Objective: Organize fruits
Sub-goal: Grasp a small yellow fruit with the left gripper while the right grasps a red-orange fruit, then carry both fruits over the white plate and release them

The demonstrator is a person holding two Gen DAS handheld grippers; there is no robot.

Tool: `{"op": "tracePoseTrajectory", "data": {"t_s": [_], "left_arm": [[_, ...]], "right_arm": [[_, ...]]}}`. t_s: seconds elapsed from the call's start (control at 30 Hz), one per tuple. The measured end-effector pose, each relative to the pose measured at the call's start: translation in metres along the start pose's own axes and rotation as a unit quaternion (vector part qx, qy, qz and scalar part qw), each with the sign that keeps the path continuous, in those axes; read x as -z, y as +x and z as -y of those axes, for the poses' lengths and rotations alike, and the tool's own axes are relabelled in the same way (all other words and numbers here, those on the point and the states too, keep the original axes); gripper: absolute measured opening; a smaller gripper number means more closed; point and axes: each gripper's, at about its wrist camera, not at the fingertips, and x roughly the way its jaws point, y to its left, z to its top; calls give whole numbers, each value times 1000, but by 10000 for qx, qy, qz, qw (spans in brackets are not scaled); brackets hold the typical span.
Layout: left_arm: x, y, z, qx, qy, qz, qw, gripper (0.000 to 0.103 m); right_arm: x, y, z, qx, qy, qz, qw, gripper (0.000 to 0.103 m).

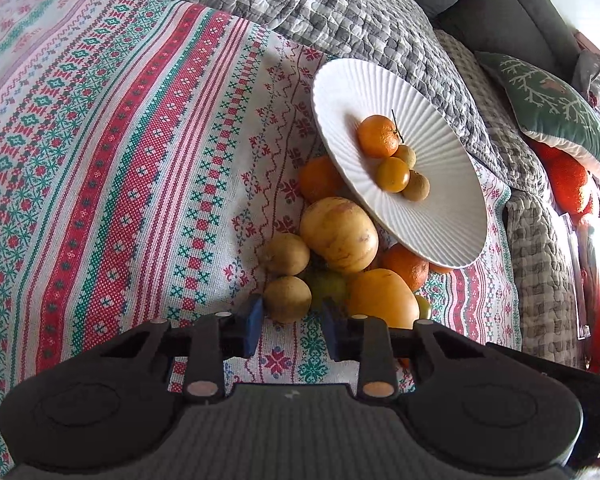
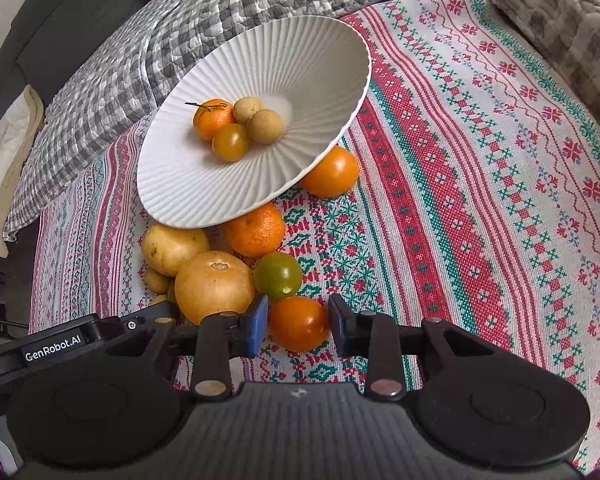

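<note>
Both tools work the loose pile under the tilted white plate [image 2: 204, 184]: right tool [image 2: 298, 322] clamps an orange tomato [image 2: 299, 323], left tool [image 1: 288, 326] pinches a small yellowish fruit [image 1: 287, 299], presumably to go onto the plate.

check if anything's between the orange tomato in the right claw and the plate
Along the cloth, yes: a green tomato and a mandarin lie between the orange tomato and the plate's near rim. Lifted over them, nothing visible blocks it, and the plate has bare room right of its four fruits.
</note>
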Motion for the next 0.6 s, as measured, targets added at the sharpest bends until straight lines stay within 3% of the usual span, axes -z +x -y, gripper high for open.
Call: {"op": "tracePoseTrajectory", "data": {"t_s": [0.2,0.5,0.6], "left_arm": [[-2,-2,-11,166,-122,-38,9998,17],[8,-11,0,-71,1,-7,10000,17],[9,-18,2,45,19,76,10000,17]], "right_arm": [[-1,0,-1,57,-48,32,10000,30],[1,-4,0,88,-21,58,9999,29],[2,-7,2,121,82,50,9999,29]]}}
